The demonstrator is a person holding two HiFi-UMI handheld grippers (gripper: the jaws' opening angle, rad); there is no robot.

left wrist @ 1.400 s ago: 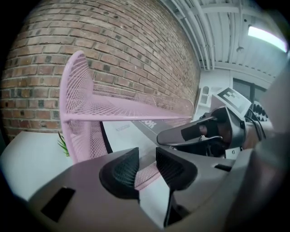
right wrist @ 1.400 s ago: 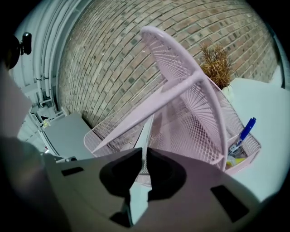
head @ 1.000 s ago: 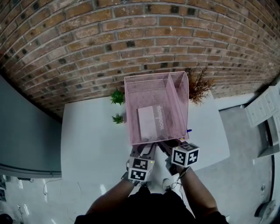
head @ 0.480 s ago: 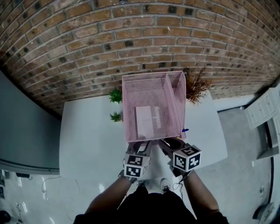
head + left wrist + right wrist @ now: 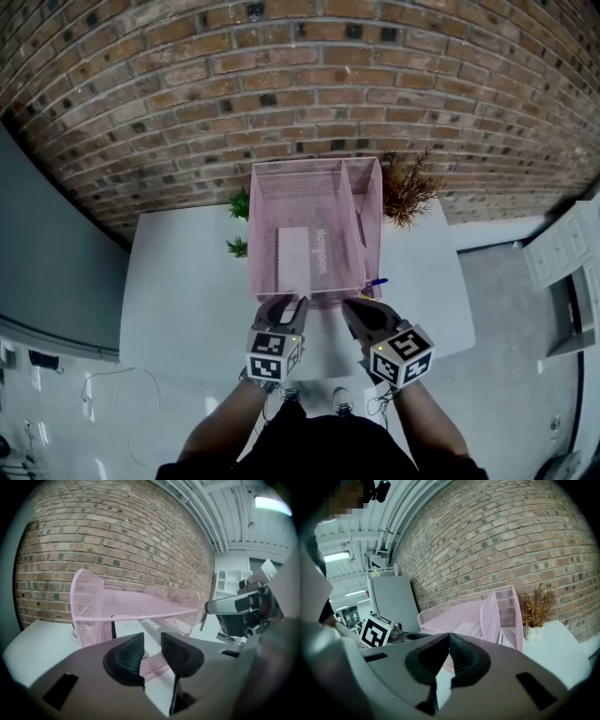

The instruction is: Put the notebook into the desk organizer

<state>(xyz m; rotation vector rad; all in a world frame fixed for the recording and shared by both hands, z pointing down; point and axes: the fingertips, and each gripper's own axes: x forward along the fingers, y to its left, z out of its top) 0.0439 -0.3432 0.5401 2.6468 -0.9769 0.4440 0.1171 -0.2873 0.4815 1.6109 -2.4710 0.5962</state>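
The pink mesh desk organizer [image 5: 314,187] stands on the white table [image 5: 183,281] against the brick wall. A white notebook [image 5: 300,251] lies flat inside its large left compartment, dark print on its cover. My left gripper [image 5: 284,302] hovers just short of the organizer's front edge, its jaws a little apart with nothing between them. Beside it, my right gripper [image 5: 353,306] is shut and empty, also clear of the organizer. In the left gripper view the left gripper [image 5: 152,641] faces the organizer [image 5: 136,609] and the notebook [image 5: 151,624]. The right gripper [image 5: 449,637] looks toward the organizer [image 5: 492,609].
Two small green plants [image 5: 240,203] [image 5: 235,247] sit left of the organizer. A dried brown plant [image 5: 408,187] stands at its right. A blue pen [image 5: 377,281] lies by the organizer's front right corner. The table's front edge is just under my grippers.
Both grippers have drawn back from the organizer's front edge toward me. The right jaws have come together. The notebook stays in the organizer.
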